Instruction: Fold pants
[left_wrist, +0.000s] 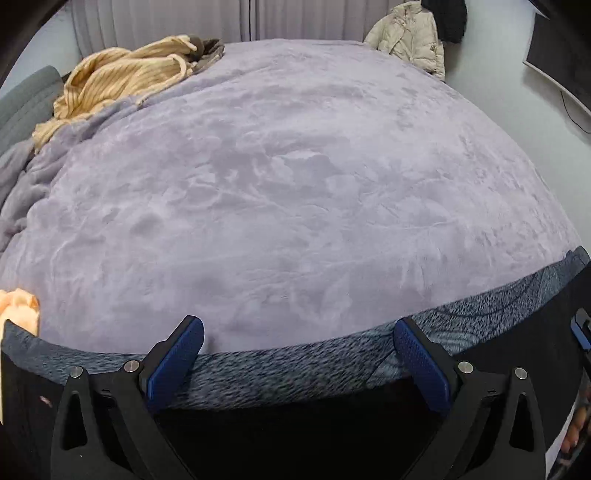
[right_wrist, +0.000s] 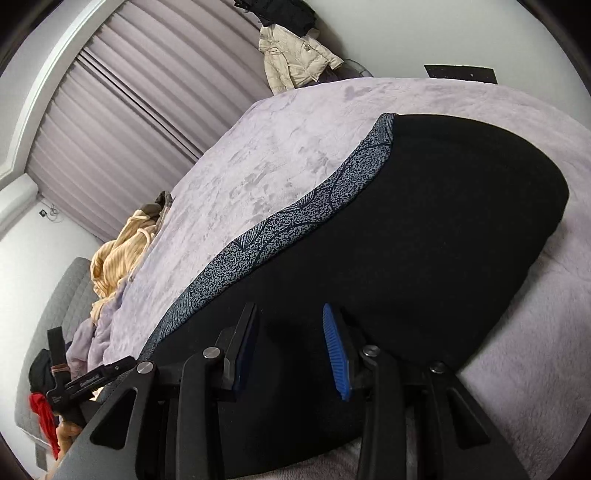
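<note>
Each black tool (left_wrist: 297, 334) (right_wrist: 290, 317) has blue ribbed pads and silver screws.

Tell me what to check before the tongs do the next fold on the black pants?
1. Left tongs let go: ok, wide open above the patterned waistband, pinching nothing.
2. Right tongs let go: ok, there is a gap between the pads, and no cloth is between them.
3. Pants lying flat on the purple blanket: ok in the right wrist view, no big wrinkles.
4. Room on the blanket for folding: ok, bare beyond the waistband; the striped tan garment lies far away in a corner.
5. Leg ends lined up: cannot tell, they are out of view.
</note>
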